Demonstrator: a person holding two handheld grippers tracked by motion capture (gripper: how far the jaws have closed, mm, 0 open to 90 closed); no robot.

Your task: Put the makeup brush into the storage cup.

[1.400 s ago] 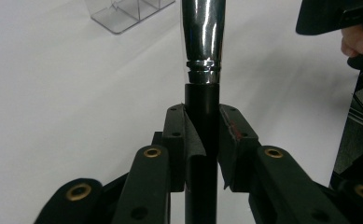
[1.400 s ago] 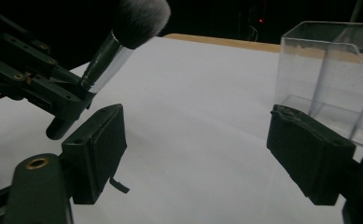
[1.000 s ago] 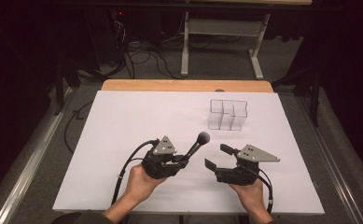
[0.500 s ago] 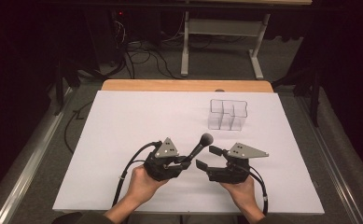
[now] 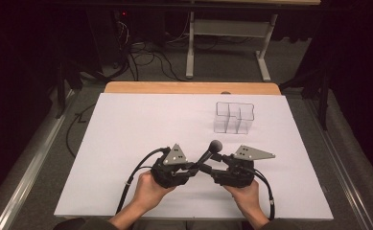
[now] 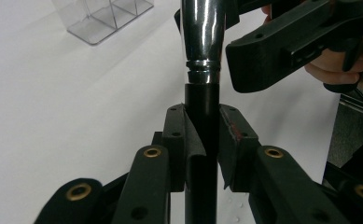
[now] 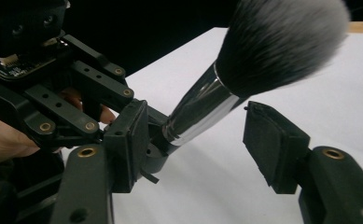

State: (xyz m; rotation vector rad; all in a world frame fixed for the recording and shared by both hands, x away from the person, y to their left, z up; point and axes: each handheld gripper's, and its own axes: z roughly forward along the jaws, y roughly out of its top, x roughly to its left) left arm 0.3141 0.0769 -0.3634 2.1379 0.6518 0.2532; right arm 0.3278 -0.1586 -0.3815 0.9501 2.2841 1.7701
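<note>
Fingers of left gripper point(image 6: 202, 154) clamp brush point(image 5: 208, 155) handle nr table point(image 5: 126, 124) front edge, right gripper point(image 7: 207, 140) jaws closing w/ ferrule between, untouched; clear organizer point(image 5: 234, 117) beyond holds nothing.

My two grippers are black. The left gripper point(image 5: 190, 168) and the right gripper point(image 5: 214, 168) each have a grey three-cornered plate on top and a black cable behind. I see little gold rings and small round holes on their black jaws.
</note>
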